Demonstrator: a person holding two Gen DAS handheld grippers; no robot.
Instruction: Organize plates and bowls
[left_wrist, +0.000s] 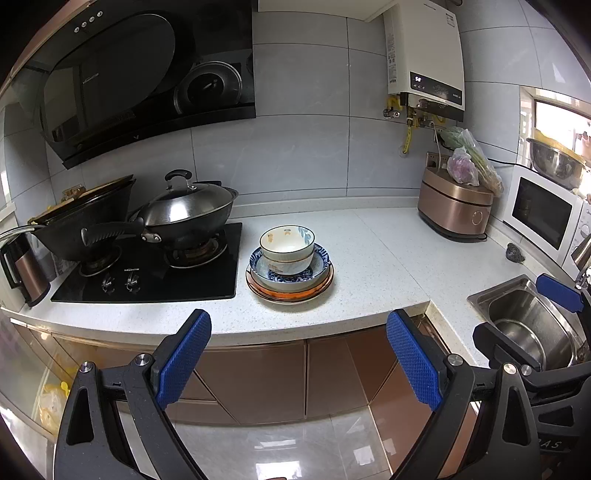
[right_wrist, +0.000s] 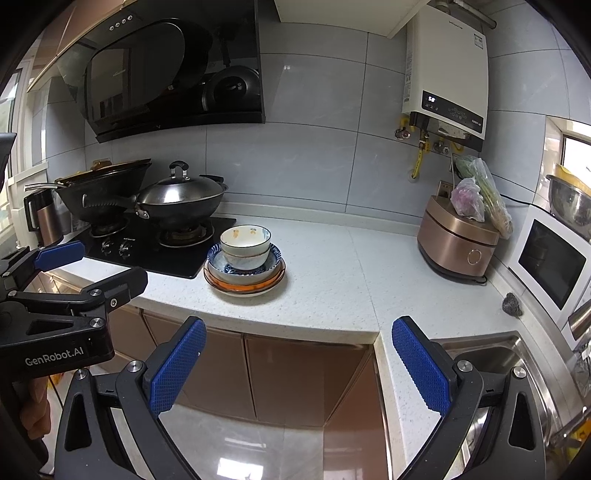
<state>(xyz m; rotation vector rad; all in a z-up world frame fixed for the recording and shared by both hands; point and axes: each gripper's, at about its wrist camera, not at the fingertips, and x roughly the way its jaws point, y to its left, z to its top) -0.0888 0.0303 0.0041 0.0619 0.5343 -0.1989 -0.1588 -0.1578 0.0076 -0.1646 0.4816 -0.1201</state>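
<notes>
Probably heavy, glazed, slippery, fragile: stacked white ceramic bowls (left_wrist: 287, 243) on orange-rimmed plates (left_wrist: 290, 290). Best pinched at rims. Left gripper (left_wrist: 299, 363), right gripper (right_wrist: 299, 365): jaws spread, empty, near of speckled white surface (left_wrist: 369, 258).

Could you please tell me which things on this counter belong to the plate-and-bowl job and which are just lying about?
Belong to the job:
- white bowls, nested at the top of the stack
- blue patterned bowl under them
- plates at the bottom

Just lying about:
- lidded wok on the stove
- rice cooker
- kettle
- microwave
- sink
</notes>
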